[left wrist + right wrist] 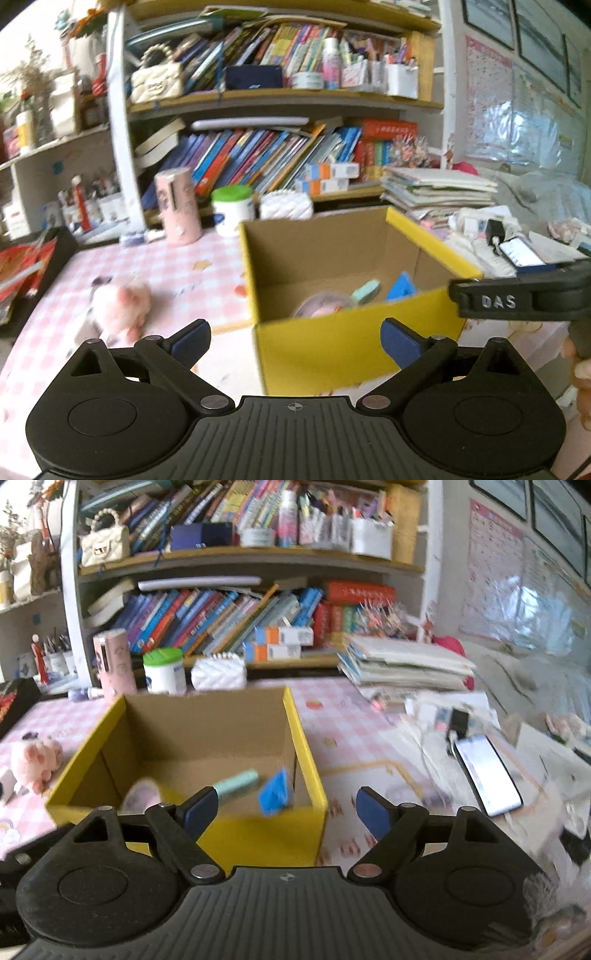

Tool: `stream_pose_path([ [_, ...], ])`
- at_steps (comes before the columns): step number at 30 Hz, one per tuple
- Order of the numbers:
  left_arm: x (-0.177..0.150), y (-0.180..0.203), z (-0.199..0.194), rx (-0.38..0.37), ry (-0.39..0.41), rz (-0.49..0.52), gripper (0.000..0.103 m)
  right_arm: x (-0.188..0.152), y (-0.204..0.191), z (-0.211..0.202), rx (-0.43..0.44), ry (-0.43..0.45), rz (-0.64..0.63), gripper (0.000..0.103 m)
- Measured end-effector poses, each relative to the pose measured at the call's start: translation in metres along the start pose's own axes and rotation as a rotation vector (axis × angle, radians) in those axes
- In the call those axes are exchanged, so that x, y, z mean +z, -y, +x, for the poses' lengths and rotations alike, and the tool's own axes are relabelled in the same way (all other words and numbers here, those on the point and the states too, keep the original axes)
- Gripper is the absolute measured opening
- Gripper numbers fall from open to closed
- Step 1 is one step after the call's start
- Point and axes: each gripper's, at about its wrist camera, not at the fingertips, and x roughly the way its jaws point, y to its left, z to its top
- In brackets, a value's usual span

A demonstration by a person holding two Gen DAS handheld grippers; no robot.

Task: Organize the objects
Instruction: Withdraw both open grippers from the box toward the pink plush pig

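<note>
From the left wrist view, the left gripper [295, 339] stands wide open with nothing between its blue pads. Just ahead of it and a little to its right sits the yellow cardboard box [354, 343], open at the top. Inside lie a mint-green tube [365, 290], a blue wedge-shaped piece [400, 286] and a round pinkish item [321, 306]. Ahead and to the gripper's left, a pink plush pig [118, 306] lies on the pink checked tabletop [184, 266], not yet in the box. The right gripper's finger [517, 301] juts in from the right, close to the box's near corner.

From the right wrist view, the right gripper [284, 810] is also open and empty, its jaws apart over the box's near wall. The tube lies ahead of its left finger, long axis slanting from near left to far right. The pig sits well off to the left, its long axis unclear through blur. A smartphone [487, 775] lies to the right.

The likely trouble: both grippers crowd the box's near side, so either could knock the light box askew, and the soft pig may slip from a shallow pinch.
</note>
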Motion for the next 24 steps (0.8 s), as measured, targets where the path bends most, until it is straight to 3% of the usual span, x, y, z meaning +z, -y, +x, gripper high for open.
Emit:
stream_pose_path([
  [8, -0.027, -0.02, -0.021, 0.044, -0.071, -0.043, 0.1, -0.042, -0.019, -0.014, -0.006, -0.122, 0.008, 0.081],
  [24, -0.07, -0.054, -0.054, 0.097, -0.176, -0.04, 0.1, -0.082, -0.068, -0.042, 0.062, -0.204, -0.036, 0.086],
])
